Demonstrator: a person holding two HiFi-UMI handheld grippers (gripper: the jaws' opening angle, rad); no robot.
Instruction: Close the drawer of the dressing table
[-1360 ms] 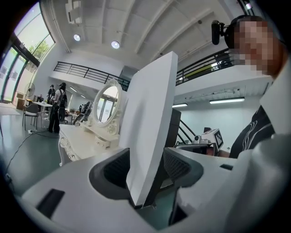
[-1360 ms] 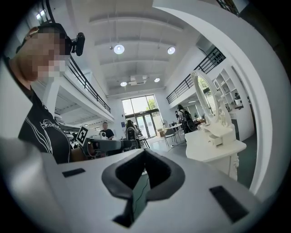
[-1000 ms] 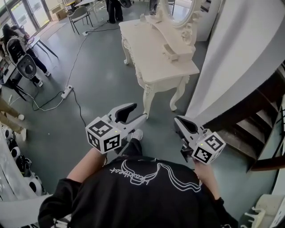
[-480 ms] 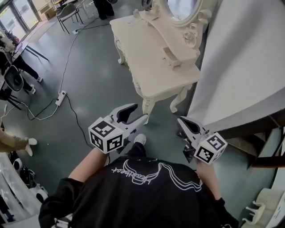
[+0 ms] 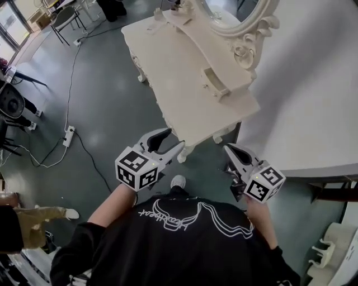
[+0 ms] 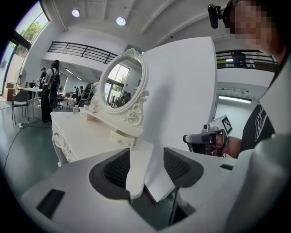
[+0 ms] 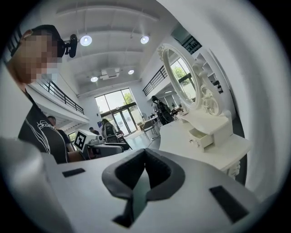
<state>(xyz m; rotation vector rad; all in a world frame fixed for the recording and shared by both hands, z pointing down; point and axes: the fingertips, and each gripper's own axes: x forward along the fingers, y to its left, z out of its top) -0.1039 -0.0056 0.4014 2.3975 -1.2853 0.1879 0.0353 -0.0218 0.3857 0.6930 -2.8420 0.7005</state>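
The cream dressing table (image 5: 168, 72) stands ahead of me, its oval mirror (image 5: 235, 14) against the white wall. A small drawer (image 5: 215, 84) on the raised shelf under the mirror is pulled out a little; it also shows in the left gripper view (image 6: 119, 136) and, with its inside visible, in the right gripper view (image 7: 202, 135). My left gripper (image 5: 172, 139) is open and empty, held just short of the table's near corner. My right gripper (image 5: 228, 149) is shut on nothing, level with it to the right. Neither touches the table.
A white partition wall (image 5: 313, 84) runs close along the right side. On the grey floor to the left lie a power strip (image 5: 68, 136) and its cable. Chairs (image 5: 64, 17) and people stand far back left. A dark stair edge (image 5: 335, 192) lies at the right.
The dressing table has come nearer and fills more of the head view as the person has stepped toward it. Both grippers keep the same pose and jaw state.
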